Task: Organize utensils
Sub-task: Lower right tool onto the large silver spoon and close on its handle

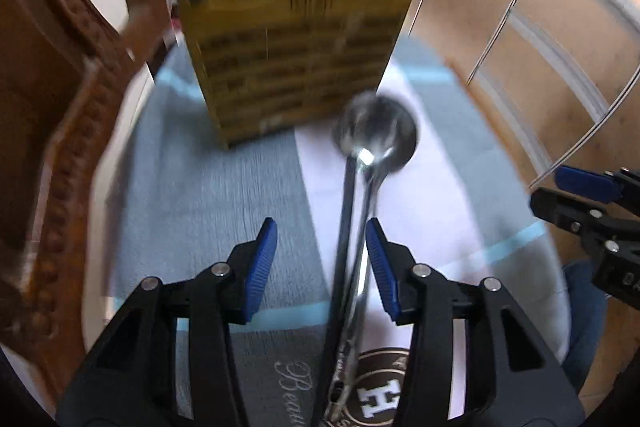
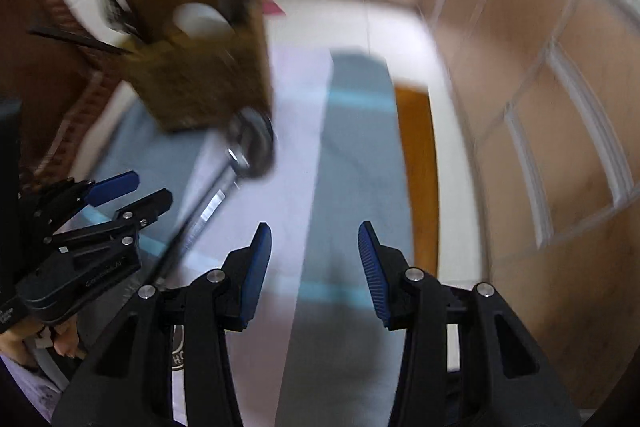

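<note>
The pick-up step is in hand. A ladle (image 1: pixel 374 135) lies on the towel (image 1: pixel 192 187) at frame centre, below the bamboo holder (image 1: pixel 296 67). The left claw (image 1: pixel 322 251) straddles its handle, jaws parted, gripping nothing; the right claw (image 2: pixel 314 259) is parted and empty. Next: close on the handle, lift into the holder.

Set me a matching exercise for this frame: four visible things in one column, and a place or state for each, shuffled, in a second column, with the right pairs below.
Things
1. long-handled shiny metal spoon
2. tall slatted wooden utensil holder
3. right gripper
4. grey-blue and white cloth with pale blue stripes

Places or states
A. stands upright at the far end of the cloth, black utensils sticking out of it
B. jaws open, nothing between them
C. lies flat, handle running between the left gripper's open jaws
D. spread under the holder and spoon

Pairs: 1-C, 2-A, 3-B, 4-D
</note>
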`<act>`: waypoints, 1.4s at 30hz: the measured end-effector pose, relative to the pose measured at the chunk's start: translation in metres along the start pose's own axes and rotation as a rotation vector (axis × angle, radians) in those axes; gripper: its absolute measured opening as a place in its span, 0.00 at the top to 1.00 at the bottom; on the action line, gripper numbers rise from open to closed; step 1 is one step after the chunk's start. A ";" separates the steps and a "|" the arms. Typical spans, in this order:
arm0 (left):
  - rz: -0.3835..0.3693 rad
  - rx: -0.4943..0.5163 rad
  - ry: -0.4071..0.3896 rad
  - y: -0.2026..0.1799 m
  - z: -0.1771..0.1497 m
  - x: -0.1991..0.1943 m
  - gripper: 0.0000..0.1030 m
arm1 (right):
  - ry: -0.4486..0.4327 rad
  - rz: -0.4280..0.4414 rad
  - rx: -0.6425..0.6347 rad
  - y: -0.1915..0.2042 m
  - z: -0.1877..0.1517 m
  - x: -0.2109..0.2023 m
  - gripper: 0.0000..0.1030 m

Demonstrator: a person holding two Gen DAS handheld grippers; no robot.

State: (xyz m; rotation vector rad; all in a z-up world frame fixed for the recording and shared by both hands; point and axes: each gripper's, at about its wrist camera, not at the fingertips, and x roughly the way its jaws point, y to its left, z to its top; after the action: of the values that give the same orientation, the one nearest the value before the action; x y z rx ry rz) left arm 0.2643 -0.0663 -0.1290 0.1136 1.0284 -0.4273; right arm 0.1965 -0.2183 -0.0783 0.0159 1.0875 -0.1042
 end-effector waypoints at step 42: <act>0.126 -0.136 0.063 0.056 0.029 0.056 0.58 | -0.013 0.127 -0.130 0.031 0.074 0.090 0.92</act>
State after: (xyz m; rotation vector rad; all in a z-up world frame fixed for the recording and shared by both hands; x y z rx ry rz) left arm 0.3353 -0.0397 -0.1677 0.0700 1.1031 -0.2396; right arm 0.3066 -0.1992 -0.1248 -0.0326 1.0757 0.0802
